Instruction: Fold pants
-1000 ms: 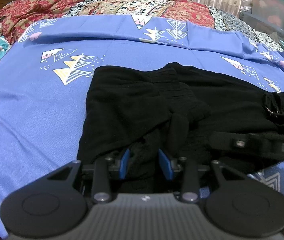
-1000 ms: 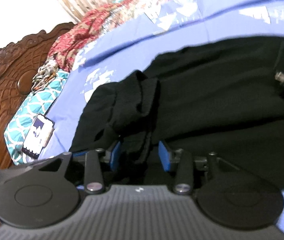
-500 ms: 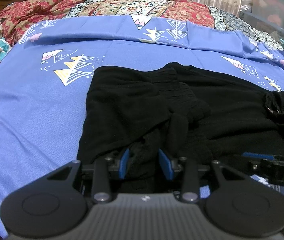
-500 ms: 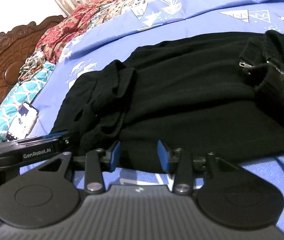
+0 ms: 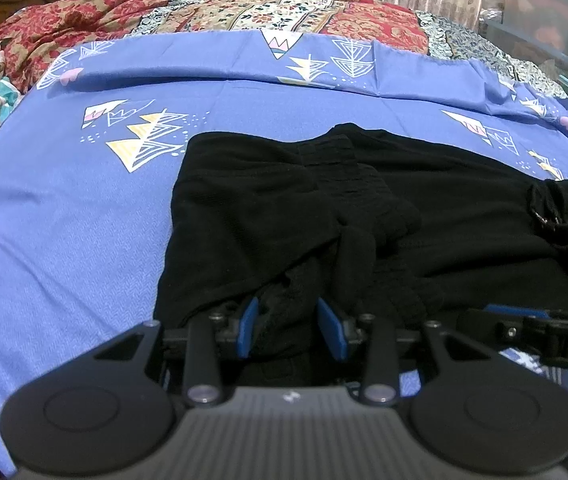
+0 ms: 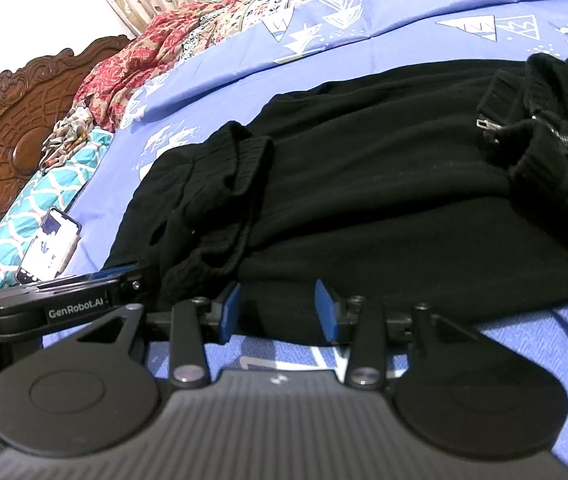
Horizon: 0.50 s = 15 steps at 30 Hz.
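Observation:
Black pants (image 5: pixel 276 216) lie crumpled on the blue patterned bedsheet (image 5: pixel 64 220); they also show in the right wrist view (image 6: pixel 363 184). My left gripper (image 5: pixel 289 330) is open, its blue pads on either side of a bunched fold at the near edge of the pants. My right gripper (image 6: pixel 280 310) is open at the near edge of the pants, a little to the right of the left one, with cloth between the pads. A zipper (image 6: pixel 487 126) shows at the right end of the pants.
A phone (image 6: pixel 48 248) lies on the sheet at the left. A carved wooden headboard (image 6: pixel 16 128) stands beyond it. Red patterned quilts (image 5: pixel 244 8) and curtains lie at the far side. Plastic bins (image 5: pixel 543 12) stand at the far right.
My right gripper has pulled back from the bunched cloth and shifted right to the near edge of the pants. The left gripper has hardly moved.

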{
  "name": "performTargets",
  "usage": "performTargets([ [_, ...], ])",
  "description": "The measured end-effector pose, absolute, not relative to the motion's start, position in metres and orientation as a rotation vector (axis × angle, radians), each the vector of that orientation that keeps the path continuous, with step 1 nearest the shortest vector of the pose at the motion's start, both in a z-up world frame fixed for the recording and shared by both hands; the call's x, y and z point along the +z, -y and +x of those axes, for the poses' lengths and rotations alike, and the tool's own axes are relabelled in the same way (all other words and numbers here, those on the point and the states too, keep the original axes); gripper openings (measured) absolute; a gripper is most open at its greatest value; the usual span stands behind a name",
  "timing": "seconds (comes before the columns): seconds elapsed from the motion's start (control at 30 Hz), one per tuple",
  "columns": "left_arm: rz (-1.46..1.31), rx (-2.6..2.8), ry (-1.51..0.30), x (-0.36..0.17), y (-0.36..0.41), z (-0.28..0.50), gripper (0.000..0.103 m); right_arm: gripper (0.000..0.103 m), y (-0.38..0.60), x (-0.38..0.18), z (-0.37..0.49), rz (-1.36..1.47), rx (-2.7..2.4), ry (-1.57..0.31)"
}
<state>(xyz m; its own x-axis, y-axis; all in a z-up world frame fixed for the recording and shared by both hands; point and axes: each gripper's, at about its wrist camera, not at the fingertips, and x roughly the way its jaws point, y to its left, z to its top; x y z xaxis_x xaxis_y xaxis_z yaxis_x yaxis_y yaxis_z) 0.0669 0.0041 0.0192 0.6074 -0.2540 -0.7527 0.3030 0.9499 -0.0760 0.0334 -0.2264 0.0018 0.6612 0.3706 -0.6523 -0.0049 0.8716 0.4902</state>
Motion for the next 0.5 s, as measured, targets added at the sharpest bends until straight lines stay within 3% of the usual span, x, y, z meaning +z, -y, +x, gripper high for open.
performTargets([
  [0.5, 0.034, -0.351, -0.883, 0.0201, -0.0056, 0.0714, 0.045, 0.044, 0.2255, 0.0016, 0.0337, 0.480, 0.218, -0.826],
])
